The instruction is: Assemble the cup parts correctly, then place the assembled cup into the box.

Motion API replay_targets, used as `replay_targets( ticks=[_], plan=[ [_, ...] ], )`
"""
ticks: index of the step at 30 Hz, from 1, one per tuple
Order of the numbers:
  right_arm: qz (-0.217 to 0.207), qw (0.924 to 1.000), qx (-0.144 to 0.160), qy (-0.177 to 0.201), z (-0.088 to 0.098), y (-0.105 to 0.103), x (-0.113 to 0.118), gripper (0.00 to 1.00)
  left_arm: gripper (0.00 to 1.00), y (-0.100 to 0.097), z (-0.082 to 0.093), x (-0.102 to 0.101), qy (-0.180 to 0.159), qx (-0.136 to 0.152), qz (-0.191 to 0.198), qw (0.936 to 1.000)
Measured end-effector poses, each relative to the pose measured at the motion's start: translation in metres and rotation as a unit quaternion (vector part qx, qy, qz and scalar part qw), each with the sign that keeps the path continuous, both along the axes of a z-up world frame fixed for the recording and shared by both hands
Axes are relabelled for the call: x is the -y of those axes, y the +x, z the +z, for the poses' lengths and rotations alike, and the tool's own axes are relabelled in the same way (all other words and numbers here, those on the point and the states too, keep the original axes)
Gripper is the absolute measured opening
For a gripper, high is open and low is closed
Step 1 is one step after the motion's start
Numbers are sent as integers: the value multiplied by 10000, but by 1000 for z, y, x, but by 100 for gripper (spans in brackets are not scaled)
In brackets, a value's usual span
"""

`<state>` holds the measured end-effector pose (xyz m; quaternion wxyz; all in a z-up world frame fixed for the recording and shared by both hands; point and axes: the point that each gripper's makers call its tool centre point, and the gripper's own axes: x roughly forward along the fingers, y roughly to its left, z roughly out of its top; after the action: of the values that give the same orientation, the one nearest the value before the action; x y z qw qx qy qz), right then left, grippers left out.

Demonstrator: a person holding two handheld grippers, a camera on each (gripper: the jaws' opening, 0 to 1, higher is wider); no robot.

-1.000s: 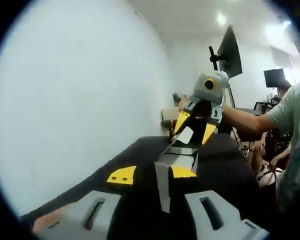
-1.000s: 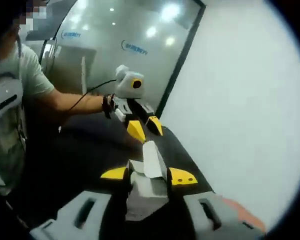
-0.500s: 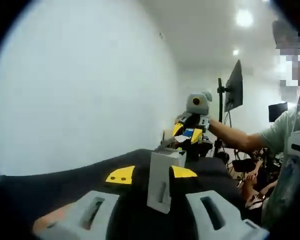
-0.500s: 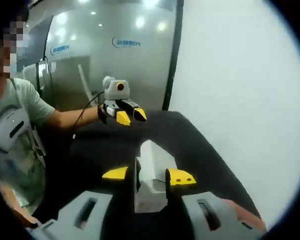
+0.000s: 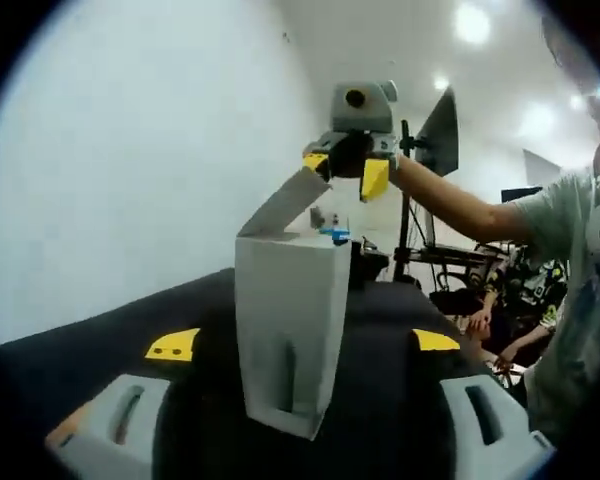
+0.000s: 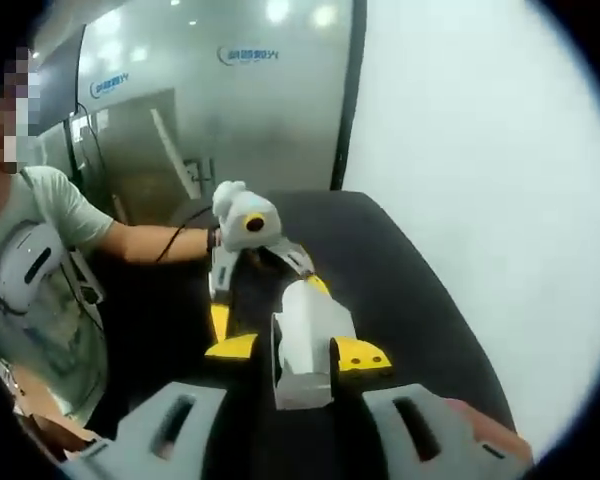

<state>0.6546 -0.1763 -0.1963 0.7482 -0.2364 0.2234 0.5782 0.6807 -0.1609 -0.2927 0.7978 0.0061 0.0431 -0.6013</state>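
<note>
A white cardboard box (image 5: 285, 330) stands upright on the black table (image 5: 100, 340). Its lid flap (image 5: 285, 205) is raised, and a small blue thing (image 5: 332, 236) shows at its open top. My left gripper (image 5: 305, 343) is open, its yellow fingertips (image 5: 175, 345) spread wide to either side of the box and apart from it. My right gripper (image 5: 345, 168) comes in from above and is shut on the tip of the flap. In the right gripper view the right gripper (image 6: 295, 352) pinches the white flap (image 6: 305, 335), with the left gripper (image 6: 268, 300) just behind it.
A white wall (image 5: 110, 150) runs along the table's far side. The person's arm (image 5: 460, 205) reaches in from the right, with a monitor on a stand (image 5: 435, 130) behind. A glass partition (image 6: 230, 100) lies beyond the table end.
My left gripper's jaws have spread off the box, which now sits closer and larger. The right gripper has risen and holds the lid flap up.
</note>
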Motion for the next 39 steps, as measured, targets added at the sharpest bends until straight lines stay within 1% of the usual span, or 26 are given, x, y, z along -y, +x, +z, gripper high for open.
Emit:
replay_targets(
  ticks=[2, 4, 5, 7, 8, 9, 10, 11, 12, 16, 17, 19, 21, 24, 26, 31, 33, 35, 37, 38, 39],
  plan=[
    [-21, 10000, -8, -22, -1, -1, 0, 25, 77, 1, -1, 10, -57, -49, -157, 9998],
    [-35, 10000, -34, -46, -1, -1, 1, 25, 75, 1, -2, 17, -137, -120, -228, 9996],
    [-38, 10000, -35, -54, -2, -2, 0, 25, 72, 1, -3, 19, -154, -130, -247, 9995],
    [-27, 9999, -82, -99, -3, -4, -1, 25, 69, 2, -4, 23, -192, -85, -287, 9994],
    [-26, 9999, -82, -112, -4, -5, -1, 25, 66, 2, -4, 25, -187, -46, -303, 9994],
    [-13, 9999, -87, -129, -5, -6, -1, 25, 59, 1, -5, 25, -168, -29, -318, 9993],
    [-27, 9998, -142, -166, -6, -7, -1, 25, 49, 12, -3, 22, -137, 316, -100, 9994],
    [-23, 9997, -154, -202, -6, -4, 0, 25, 47, 13, -2, 21, -263, 219, -36, 9994],
    [-33, 9996, -144, -247, -5, -1, 1, 25, 47, 10, -6, 21, -231, 116, -153, 9995],
    [14, 9992, -186, -343, -5, -1, -3, 25, 47, 15, -7, 18, -317, 24, -134, 9994],
    [7, 9990, -209, -397, -6, -1, -4, 25, 46, 17, -7, 17, -325, 19, -125, 9994],
    [-31, 9985, -146, -526, -7, 2, -5, 25, 46, 18, -7, 17, -327, -4, -124, 9994],
    [-83, 9979, -1, -636, -8, 6, -5, 17, 46, 18, -7, 18, -314, 7, -130, 9994],
    [-63, 9972, 47, -745, -9, 5, -7, 17, 46, 20, -7, 17, -327, -3, -121, 9994],
    [-51, 9969, 24, -782, -9, 5, -6, 17, 46, 20, -7, 18, -344, 0, -130, 9993],
    [-54, 9958, 55, -908, -8, 10, -3, 17, 46, 22, -6, 18, -298, 9, -122, 9995],
    [-21, 9955, -42, -945, -10, 9, -2, 18, 46, 22, -6, 18, -311, -2, -119, 9994],
    [37, 9946, -490, -918, -12, 2, -2, 20, 46, 22, -6, 18, -313, 7, -117, 9994],
    [24, 9950, -408, -912, -11, 7, -3, 20, 46, 23, -6, 18, -293, 6, -105, 9995],
    [-30, 9955, -136, -939, -8, 15, -2, 20, 46, 22, -6, 18, -292, 6, -99, 9995],
    [-51, 9953, -79, -962, -9, 12, -4, 19, 46, 23, -6, 18, -293, -4, -92, 9995]
  ],
)
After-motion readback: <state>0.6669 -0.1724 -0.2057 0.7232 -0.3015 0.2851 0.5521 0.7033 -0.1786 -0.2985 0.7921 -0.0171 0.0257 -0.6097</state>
